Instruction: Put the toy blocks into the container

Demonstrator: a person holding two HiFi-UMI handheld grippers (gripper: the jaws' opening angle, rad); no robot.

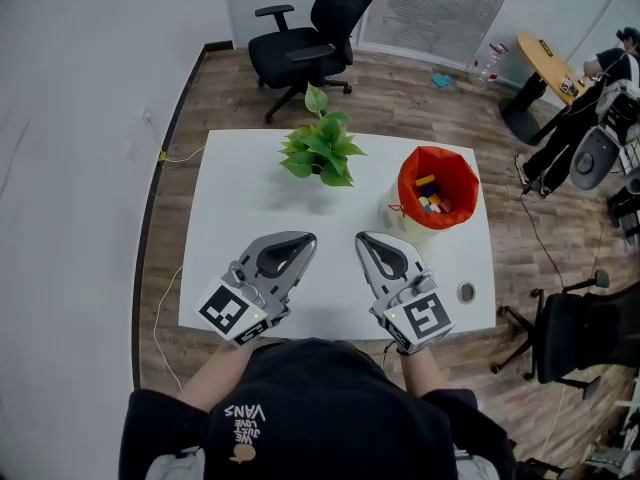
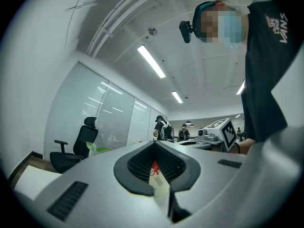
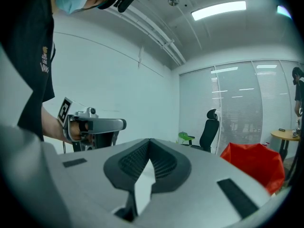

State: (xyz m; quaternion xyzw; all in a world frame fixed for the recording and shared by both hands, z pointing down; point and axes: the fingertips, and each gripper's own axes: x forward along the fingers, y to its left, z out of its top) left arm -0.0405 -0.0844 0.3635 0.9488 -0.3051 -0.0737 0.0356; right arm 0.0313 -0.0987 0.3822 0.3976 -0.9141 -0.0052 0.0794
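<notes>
Office room, wood floor, with a white table (image 1: 230,198) squarely before me and a black chair (image 1: 305,38) beyond it at 12 o'clock. From the table's centre, a potted plant (image 1: 322,151) stands at 12 o'clock. The container (image 1: 405,183), lined in red, stands at 2 o'clock. Toy blocks (image 1: 432,204) of several colours lie in its bottom. I find no block on the bare tabletop. The only other item is a small round object (image 1: 466,291) at 4 o'clock, near the front right corner, too small to identify.

Left claw (image 1: 302,240): jaws brought together at the tips, nothing between them. Right claw (image 1: 367,240): likewise closed tip to tip and empty.

Assessment: with every visible block inside the container and neither claw carrying anything, the loading appears finished. I judge the closed jaws and the position over the near half of the table to be a resting posture, not an approach to a pick.

Pose: both hands sit at the front edge, at 6 o'clock, marker cubes nearest my body and jaws roughly level. The left claw points toward 1 o'clock and the right toward 11 o'clock, so the tips converge without touching. The container stands at 1 o'clock from the right claw, clear of it. Whether the claws rest on the table or hang just above it, I cannot tell.
</notes>
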